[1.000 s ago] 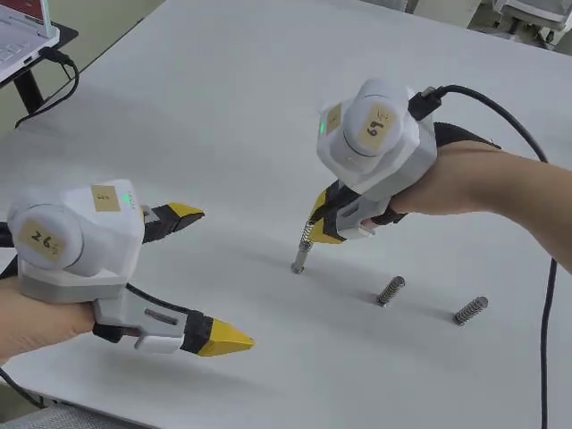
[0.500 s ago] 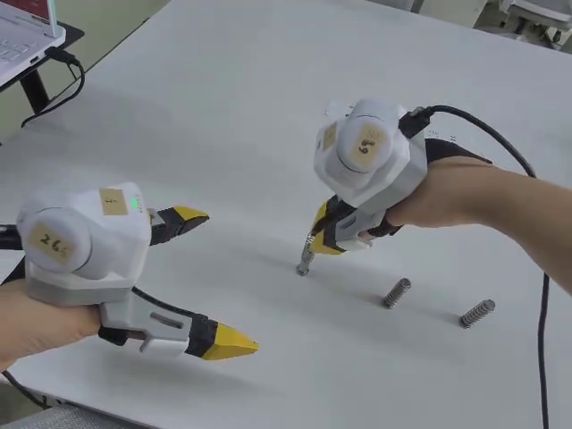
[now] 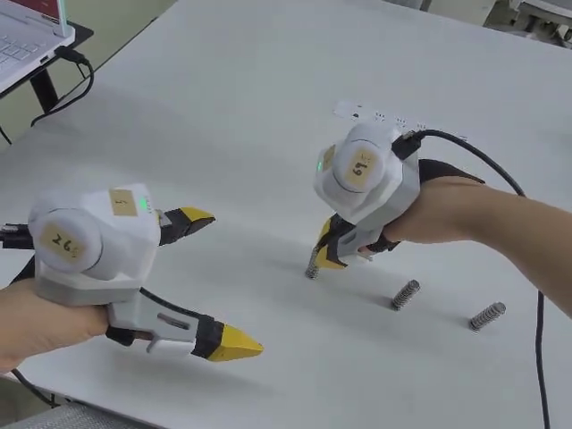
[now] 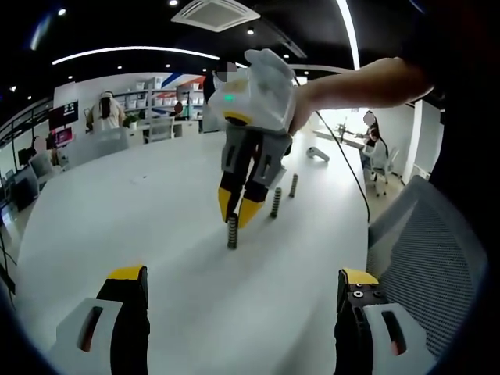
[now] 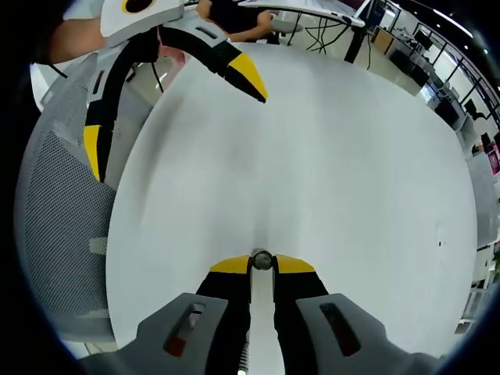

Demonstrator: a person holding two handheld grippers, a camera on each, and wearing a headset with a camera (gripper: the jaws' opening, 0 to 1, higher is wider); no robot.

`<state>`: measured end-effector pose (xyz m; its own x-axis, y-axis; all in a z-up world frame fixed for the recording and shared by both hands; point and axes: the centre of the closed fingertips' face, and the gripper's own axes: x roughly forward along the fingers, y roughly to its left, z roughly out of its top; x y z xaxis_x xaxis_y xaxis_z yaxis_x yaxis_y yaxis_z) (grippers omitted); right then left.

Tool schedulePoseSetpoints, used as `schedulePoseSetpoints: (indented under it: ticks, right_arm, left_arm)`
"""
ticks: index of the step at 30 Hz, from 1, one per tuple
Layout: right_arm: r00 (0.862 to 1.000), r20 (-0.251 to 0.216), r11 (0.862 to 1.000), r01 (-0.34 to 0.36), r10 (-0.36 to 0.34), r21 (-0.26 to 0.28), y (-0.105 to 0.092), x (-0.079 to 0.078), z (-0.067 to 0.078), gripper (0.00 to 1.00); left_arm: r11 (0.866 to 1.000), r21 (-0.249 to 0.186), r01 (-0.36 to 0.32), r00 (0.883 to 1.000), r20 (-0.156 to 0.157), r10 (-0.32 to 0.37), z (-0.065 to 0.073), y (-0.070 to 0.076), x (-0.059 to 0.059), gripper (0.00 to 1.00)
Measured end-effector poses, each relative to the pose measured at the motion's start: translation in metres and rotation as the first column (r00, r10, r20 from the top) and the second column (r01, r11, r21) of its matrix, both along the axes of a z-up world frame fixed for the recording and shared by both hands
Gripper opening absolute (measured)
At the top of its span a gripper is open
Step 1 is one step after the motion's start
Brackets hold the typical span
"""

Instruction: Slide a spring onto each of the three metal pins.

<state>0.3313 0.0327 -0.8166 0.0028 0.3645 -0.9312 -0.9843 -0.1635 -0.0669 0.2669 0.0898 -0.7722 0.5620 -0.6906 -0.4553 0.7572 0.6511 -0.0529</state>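
Observation:
Three short metal pins stand on the white table. My right gripper (image 3: pixel 324 256) (image 5: pixel 261 266) (image 4: pixel 241 212) reaches down over the nearest pin (image 3: pixel 311 267) (image 4: pixel 232 232) (image 5: pixel 261 258), its yellow-tipped jaws shut on the spring around it, close to the tabletop. The pin's top shows between the jaw tips in the right gripper view. The two other pins (image 3: pixel 405 294) (image 3: pixel 487 315) (image 4: pixel 275 202) (image 4: pixel 294 185) each carry a spring and stand to the right. My left gripper (image 3: pixel 214 280) (image 4: pixel 242 275) (image 5: pixel 172 113) hovers wide open and empty to the left, pointing at the nearest pin.
The white table (image 3: pixel 223 107) stretches wide around the pins. A laptop (image 3: pixel 27 31) and its cable (image 3: pixel 76 76) sit on a stand at the far left. A black cable (image 3: pixel 465 152) trails from the right gripper. A mesh chair (image 4: pixel 426 250) stands beside the table.
My right gripper has moved down along the nearest pin, taking the spring from the pin's top to near the table. The left gripper has hardly moved.

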Motion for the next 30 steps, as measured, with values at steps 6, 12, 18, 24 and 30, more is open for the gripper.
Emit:
schedulePoseSetpoints:
  ticks: [6, 12, 18, 24, 30]
  right_arm:
    - [1.0, -0.011, 1.0, 0.01, -0.01, 0.016, 0.003, 0.002, 0.0, 0.07]
    - [1.0, -0.01, 1.0, -0.002, 0.002, 0.012, 0.003, 0.001, 0.0, 0.08]
    - [1.0, -0.004, 1.0, -0.018, 0.019, 0.009, 0.003, 0.0, -0.001, 0.1]
    - [1.0, -0.002, 0.999, 0.003, -0.003, 0.044, 0.005, 0.003, 0.004, 0.19]
    - [1.0, 0.001, 0.995, 0.02, -0.02, 0.094, 0.008, 0.005, 0.013, 0.24]
  left_arm:
    - [1.0, 0.004, 0.002, 1.0, -0.001, -0.002, 0.001, -0.001, 0.001, 0.98]
    - [1.0, 0.007, 0.008, 1.0, -0.003, -0.008, 0.0, -0.004, 0.001, 0.98]
    - [1.0, 0.007, 0.014, 1.0, -0.003, -0.014, 0.001, -0.006, 0.0, 0.98]
    - [1.0, 0.008, 0.012, 1.0, -0.002, -0.012, 0.002, -0.004, 0.0, 0.98]
    - [1.0, 0.013, 0.016, 1.0, 0.0, -0.016, 0.004, -0.006, 0.0, 0.98]
